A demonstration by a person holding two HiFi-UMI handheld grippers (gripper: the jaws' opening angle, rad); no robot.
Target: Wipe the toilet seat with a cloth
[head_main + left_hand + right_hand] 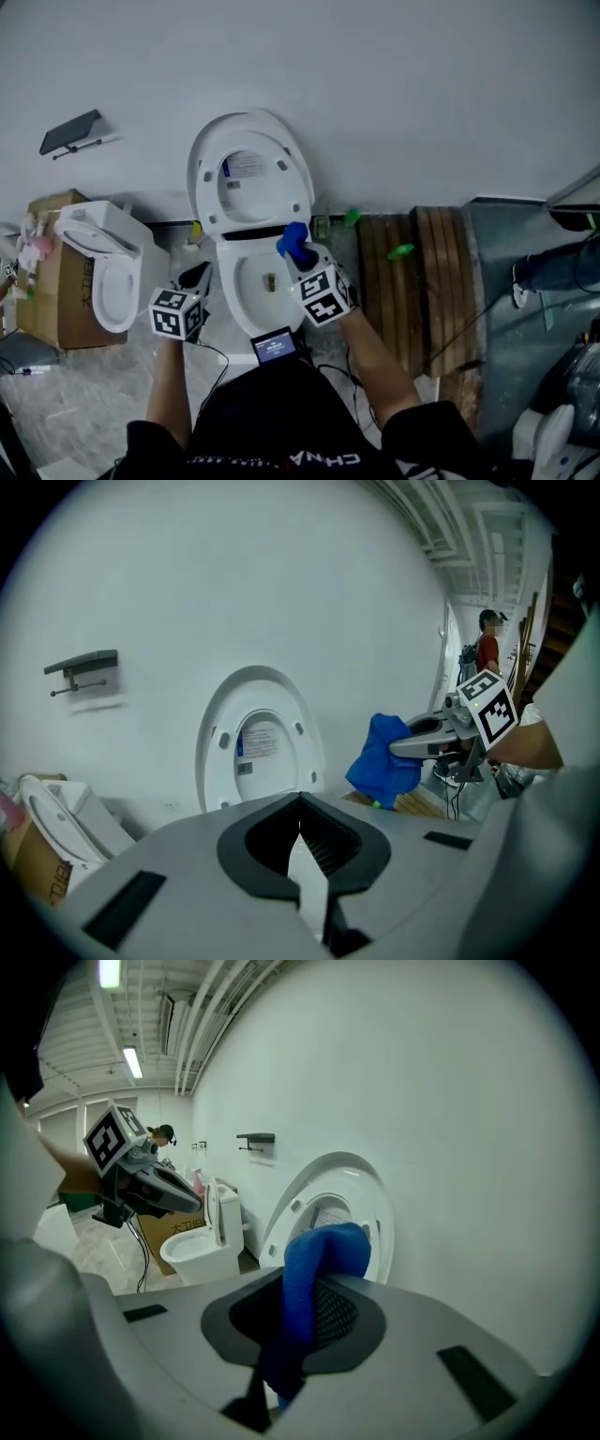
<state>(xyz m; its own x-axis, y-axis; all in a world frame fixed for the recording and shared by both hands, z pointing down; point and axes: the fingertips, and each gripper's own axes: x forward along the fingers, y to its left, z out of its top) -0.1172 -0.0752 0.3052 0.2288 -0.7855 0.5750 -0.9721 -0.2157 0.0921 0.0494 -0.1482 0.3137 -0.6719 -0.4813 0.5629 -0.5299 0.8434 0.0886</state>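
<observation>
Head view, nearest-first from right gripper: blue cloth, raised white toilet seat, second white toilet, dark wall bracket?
1. Blue cloth, held by right gripper.
2. Raised white toilet seat, behind.
3. Second white toilet, far left.
4. Dark wall bracket, upper left.

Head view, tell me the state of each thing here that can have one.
toilet seat: raised, upright by the wall.
right gripper: jaws shut on the blue cloth.
blue cloth: bunched, hanging from those jaws.
left gripper: jaws shut, nothing between them.
</observation>
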